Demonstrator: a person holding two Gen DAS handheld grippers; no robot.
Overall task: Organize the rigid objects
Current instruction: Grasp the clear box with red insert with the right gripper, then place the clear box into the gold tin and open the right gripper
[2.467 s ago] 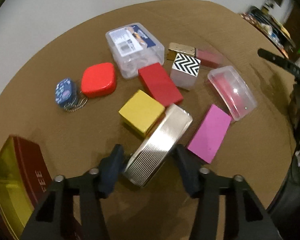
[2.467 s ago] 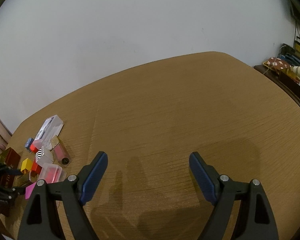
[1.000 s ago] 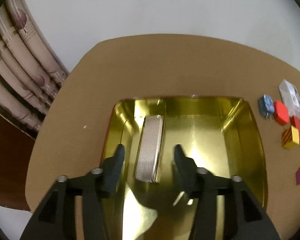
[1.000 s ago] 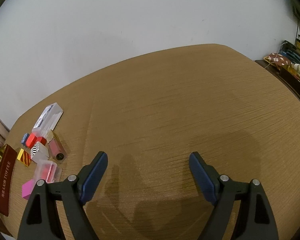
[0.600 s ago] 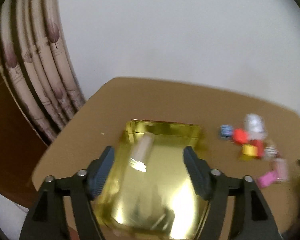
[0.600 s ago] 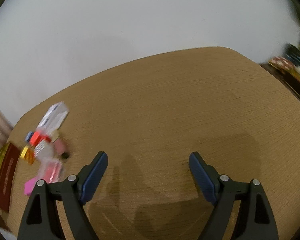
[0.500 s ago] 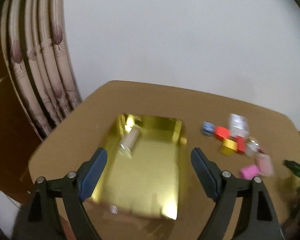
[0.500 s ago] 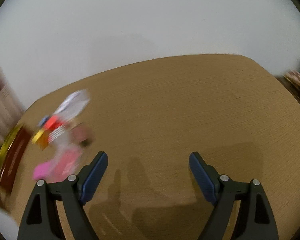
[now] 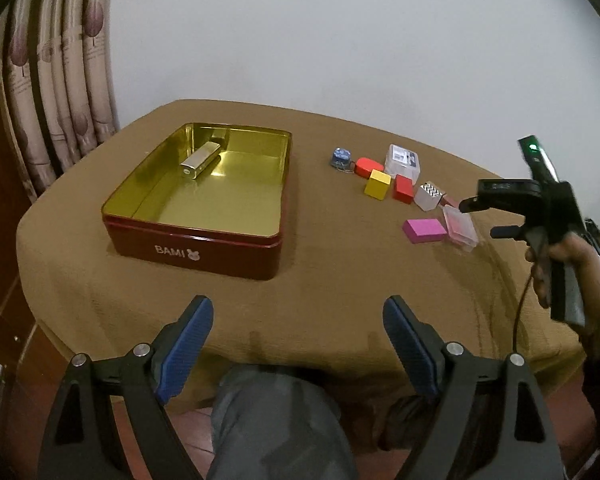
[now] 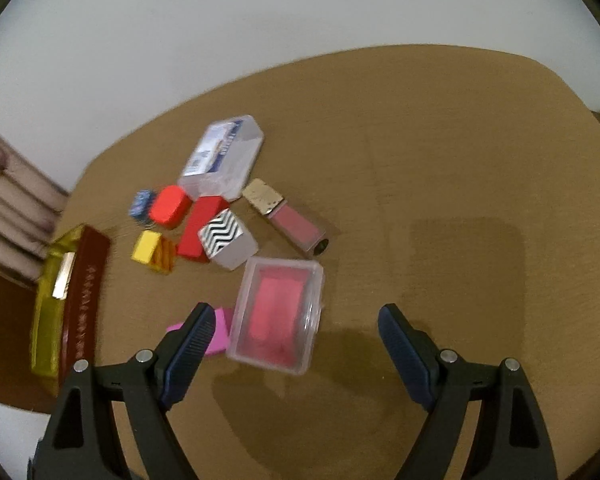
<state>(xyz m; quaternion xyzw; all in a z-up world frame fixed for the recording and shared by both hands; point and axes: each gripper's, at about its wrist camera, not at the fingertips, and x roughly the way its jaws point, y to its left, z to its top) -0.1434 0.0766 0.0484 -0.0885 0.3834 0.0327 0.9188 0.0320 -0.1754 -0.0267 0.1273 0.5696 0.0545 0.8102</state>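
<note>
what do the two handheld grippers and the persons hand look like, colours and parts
Both the left gripper and right gripper have black angular frames with silver bolts and ribbed blue finger pads. In the left wrist view, the right gripper shows as a black body with a green light and a thin black cable, gripped by a bare hand.

Brown table (image 9: 324,288) — red tin (image 9: 196,248), small boxes (image 10: 220,240) on top.

The left gripper (image 9: 296,340) hangs low at the near side, its blue-padded fingers (image 9: 188,334) spread wide and holding nothing. The right gripper (image 10: 296,344), gripped in the person's right hand (image 9: 572,268), is likewise spread wide and tilted downward.
</note>
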